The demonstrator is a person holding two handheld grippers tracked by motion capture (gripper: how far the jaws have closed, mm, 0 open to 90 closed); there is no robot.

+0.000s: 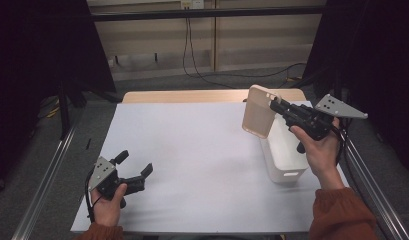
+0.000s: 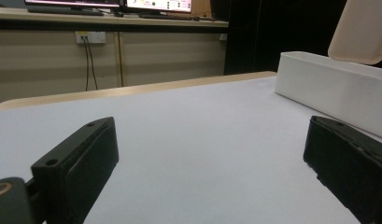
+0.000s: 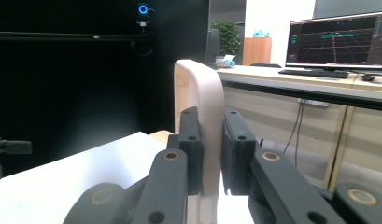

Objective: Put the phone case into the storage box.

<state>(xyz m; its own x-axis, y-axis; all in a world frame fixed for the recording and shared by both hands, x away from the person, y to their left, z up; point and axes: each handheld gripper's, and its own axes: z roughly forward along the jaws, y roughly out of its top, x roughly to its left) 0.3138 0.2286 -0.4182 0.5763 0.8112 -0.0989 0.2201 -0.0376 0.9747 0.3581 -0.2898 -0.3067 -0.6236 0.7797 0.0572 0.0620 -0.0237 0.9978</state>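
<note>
The right gripper (image 1: 278, 106) has its jaws closed on the edge of the beige lid (image 1: 259, 111), held upright above the white box (image 1: 284, 155) near the table's right edge. With so thin a hold, the lid may swing or slip out. The left gripper (image 1: 135, 165) rests wide open and empty near the front left corner.

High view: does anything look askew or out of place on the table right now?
Nothing is spilled or damaged. The beige lid is off the white box, held on edge in the right claw. The left claw rests open.
</note>
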